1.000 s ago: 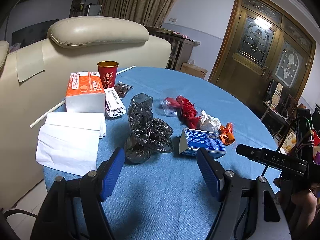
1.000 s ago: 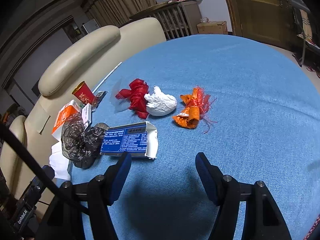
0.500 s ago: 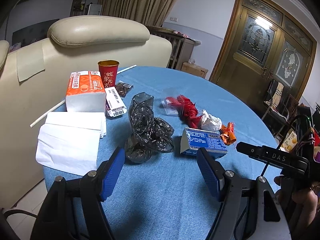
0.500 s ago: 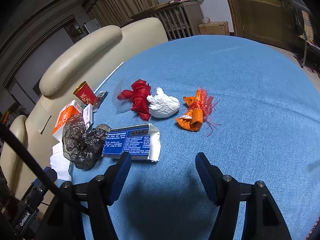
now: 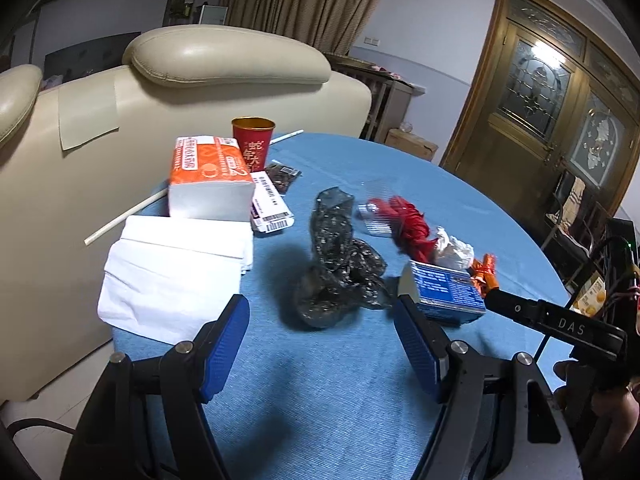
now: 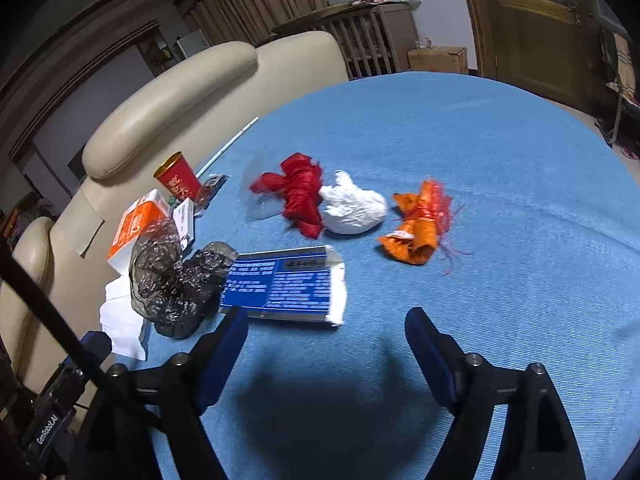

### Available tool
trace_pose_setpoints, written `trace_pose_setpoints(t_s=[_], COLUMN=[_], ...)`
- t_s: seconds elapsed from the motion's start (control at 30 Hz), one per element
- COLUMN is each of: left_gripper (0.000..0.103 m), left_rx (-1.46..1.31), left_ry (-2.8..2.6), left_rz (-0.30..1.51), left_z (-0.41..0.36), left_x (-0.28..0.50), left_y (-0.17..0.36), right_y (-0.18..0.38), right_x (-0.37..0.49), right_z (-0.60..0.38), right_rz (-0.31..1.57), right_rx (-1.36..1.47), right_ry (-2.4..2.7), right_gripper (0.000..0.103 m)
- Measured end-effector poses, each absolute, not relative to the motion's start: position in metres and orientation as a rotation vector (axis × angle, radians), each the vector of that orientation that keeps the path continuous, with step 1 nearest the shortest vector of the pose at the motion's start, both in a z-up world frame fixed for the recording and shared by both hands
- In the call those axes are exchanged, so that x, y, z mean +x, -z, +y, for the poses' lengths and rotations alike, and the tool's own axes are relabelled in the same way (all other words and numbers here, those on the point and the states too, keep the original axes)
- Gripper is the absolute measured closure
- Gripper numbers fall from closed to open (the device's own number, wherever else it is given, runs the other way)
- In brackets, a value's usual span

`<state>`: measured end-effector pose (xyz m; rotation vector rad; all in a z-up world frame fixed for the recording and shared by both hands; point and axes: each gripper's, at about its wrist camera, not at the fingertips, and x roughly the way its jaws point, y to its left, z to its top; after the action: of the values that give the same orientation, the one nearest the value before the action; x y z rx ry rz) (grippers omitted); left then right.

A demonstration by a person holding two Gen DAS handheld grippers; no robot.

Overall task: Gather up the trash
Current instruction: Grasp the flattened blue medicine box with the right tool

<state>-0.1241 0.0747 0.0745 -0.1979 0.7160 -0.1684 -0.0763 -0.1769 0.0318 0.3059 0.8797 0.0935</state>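
we hold our right tongs (image 6: 326, 342), jaws just widened and empty, right behind the blue box (image 6: 280, 284) lying crosswise on the table (image 6: 500, 152), while our left tongs (image 5: 322, 338) gape empty behind the black bag (image 5: 336, 264).

Dim indoor light with a bright glare on the door glass (image 5: 536, 80) at upper right, dark shadows low on the counter (image 6: 500, 152), strongly curved, black-cornered edges.

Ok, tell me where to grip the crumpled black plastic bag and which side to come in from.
Grip the black plastic bag at its upright, pinched neck, coming from above with the left gripper, whose open jaws already face it. The neck stands free of the table, while the low, wide base spreads flat and nearly touches the blue box, so it would probably be harder to pinch.
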Motion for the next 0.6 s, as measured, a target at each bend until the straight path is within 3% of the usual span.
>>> trace_pose_setpoints(t_s=[0.2,0.4,0.6], left_gripper=[0.028,0.028,0.028], left_rx=[-0.2,-0.199,-0.201], left_ry=[0.164,0.168,0.168], left_rz=[0.718,0.721,0.724], left_z=[0.076,0.077,0.079], left_x=[-0.123,-0.122,-0.12], left_y=[-0.072,-0.071,-0.069], right_y=[-0.027,-0.025,-0.012], right_x=[-0.063,-0.046,-0.031], right_z=[-0.153,-0.126,-0.108], right_rz=[0.894,0.885,0.912], right_rx=[0.277,0.195,0.114], right_ry=[-0.127,-0.102,-0.051], right_gripper=[0.018,0.004,0.003])
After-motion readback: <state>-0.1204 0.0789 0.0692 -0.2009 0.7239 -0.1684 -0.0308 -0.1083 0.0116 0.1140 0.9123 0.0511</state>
